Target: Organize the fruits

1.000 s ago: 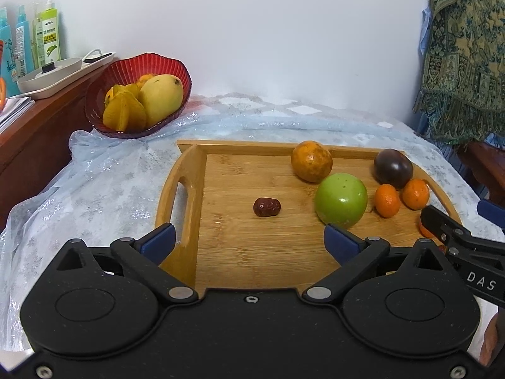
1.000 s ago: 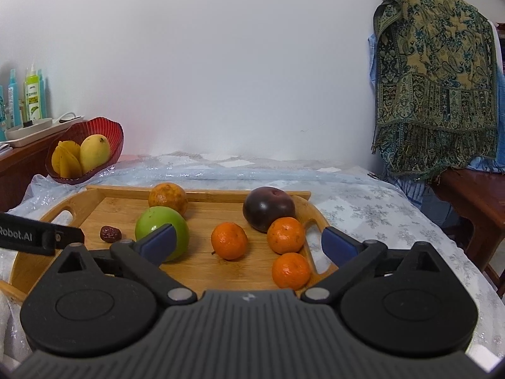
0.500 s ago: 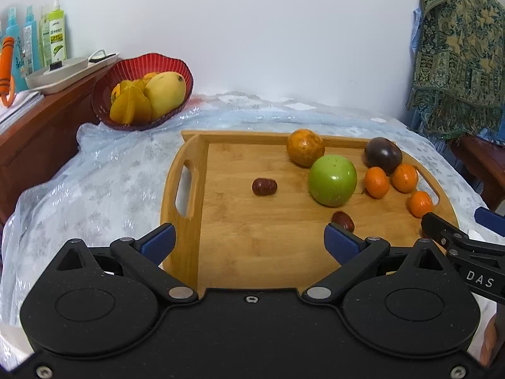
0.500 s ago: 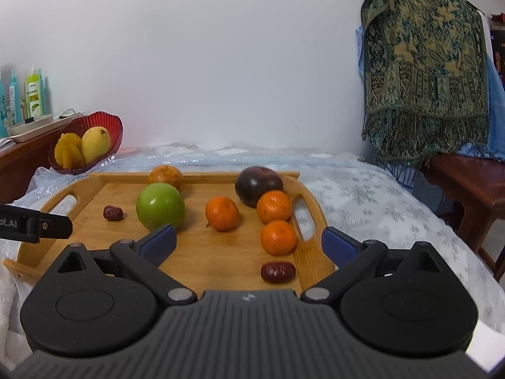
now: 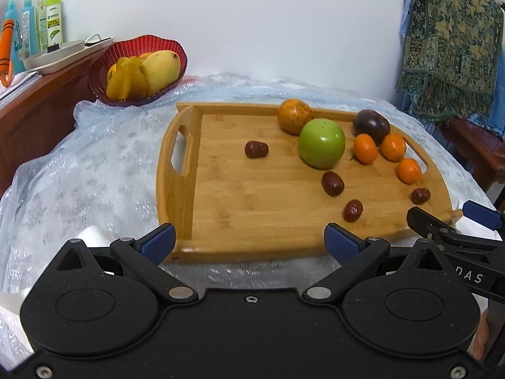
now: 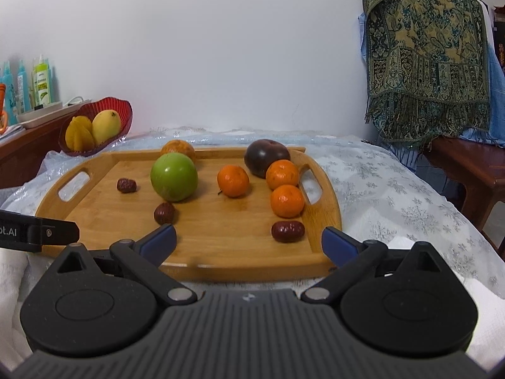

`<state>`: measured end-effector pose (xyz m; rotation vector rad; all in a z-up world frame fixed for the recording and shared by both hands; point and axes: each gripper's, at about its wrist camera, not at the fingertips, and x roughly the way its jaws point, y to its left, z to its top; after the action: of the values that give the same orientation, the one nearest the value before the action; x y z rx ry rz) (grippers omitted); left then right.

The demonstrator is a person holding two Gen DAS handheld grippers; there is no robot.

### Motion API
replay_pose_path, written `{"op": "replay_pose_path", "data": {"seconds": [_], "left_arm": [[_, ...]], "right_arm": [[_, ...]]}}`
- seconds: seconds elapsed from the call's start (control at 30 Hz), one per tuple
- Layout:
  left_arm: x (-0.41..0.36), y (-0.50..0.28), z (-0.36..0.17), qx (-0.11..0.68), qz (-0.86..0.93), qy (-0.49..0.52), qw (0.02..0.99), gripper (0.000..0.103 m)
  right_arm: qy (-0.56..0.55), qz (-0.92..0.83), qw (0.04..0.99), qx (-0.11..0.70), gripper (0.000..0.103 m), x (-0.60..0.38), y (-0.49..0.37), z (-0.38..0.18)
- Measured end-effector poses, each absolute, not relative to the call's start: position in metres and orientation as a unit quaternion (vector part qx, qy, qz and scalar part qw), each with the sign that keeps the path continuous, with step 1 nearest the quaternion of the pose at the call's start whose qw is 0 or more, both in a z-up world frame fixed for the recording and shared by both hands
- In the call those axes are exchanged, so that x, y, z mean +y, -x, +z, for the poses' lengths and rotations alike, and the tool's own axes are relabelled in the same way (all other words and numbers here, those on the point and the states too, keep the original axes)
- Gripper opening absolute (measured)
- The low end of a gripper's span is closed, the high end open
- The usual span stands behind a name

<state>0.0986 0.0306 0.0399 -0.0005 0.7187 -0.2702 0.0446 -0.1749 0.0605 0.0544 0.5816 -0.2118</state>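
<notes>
Two grippers, left (image 5: 249, 238) and right (image 6: 247, 240), hover wide open and empty at the near edge of a wooden tray (image 5: 252, 202) of fruit on a snowflake cloth (image 6: 394, 189); a red bowl (image 5: 104, 72) sits behind by the white wall
</notes>
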Motion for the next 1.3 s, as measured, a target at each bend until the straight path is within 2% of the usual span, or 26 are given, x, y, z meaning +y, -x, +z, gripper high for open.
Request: {"op": "replay_pose_path", "data": {"seconds": [1.3], "left_arm": [[0.028,-0.088,0.004,0.413,-0.120,-0.019,0.903,0.101]], "right_arm": [[-0.004,-0.092,0.930,0.356,0.103,-0.162,-0.040,0.034]]}}
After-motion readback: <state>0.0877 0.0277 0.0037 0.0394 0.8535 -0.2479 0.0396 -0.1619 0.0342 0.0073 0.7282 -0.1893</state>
